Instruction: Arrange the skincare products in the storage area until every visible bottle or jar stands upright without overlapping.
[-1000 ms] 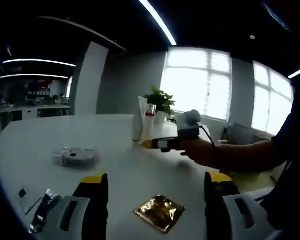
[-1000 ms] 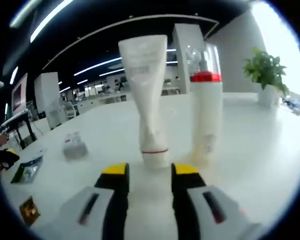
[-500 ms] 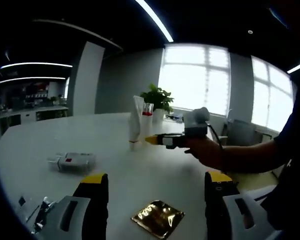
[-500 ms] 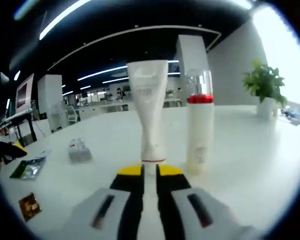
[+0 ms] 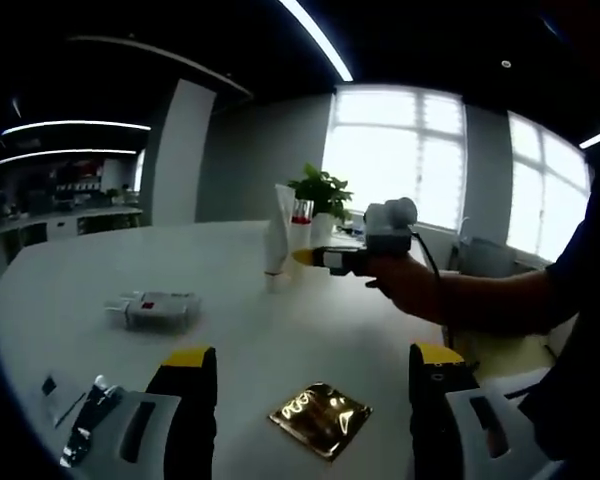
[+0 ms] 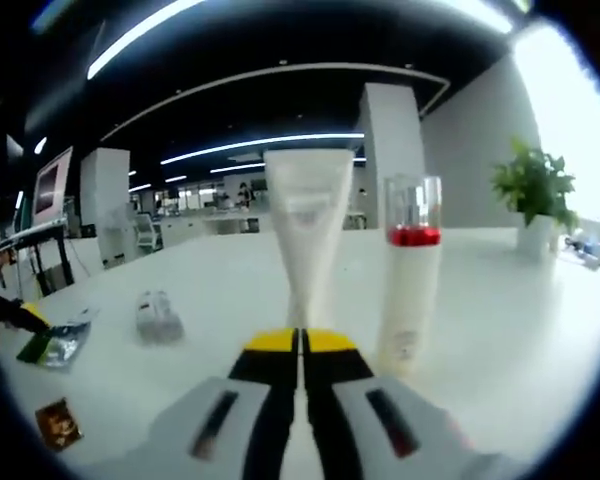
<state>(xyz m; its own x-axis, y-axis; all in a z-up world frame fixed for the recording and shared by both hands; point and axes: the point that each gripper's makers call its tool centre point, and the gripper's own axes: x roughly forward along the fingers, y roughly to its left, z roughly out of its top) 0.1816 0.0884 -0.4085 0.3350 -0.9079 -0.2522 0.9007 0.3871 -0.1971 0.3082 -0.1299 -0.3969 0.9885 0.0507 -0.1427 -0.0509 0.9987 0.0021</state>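
Note:
A white tube (image 6: pixel 308 232) stands on its cap on the white table (image 6: pixel 500 330). Beside it stands a white bottle (image 6: pixel 410 290) with a red collar and a clear cap. My right gripper (image 6: pixel 302 342) is shut just in front of the tube's lower end and hides the cap; nothing shows between the jaws. In the left gripper view a hand holds that right gripper (image 5: pixel 315 258) level with the tube (image 5: pixel 277 238) and bottle (image 5: pixel 301 226), above the tabletop. A small clear box (image 5: pixel 160 308) lies flat on its side. My left gripper (image 5: pixel 313 356) stands open, well short of all of them.
A gold sachet (image 5: pixel 320 418) lies between the left gripper's jaws, and dark sachets (image 5: pixel 80 440) lie at lower left. A potted plant (image 5: pixel 322 196) stands behind the bottle by the window. The person's forearm (image 5: pixel 480 300) reaches in from the right.
The right gripper's jaws went from a wide gap to fully shut in front of the tube's cap. Tube and bottle stand as before. The left gripper stayed open.

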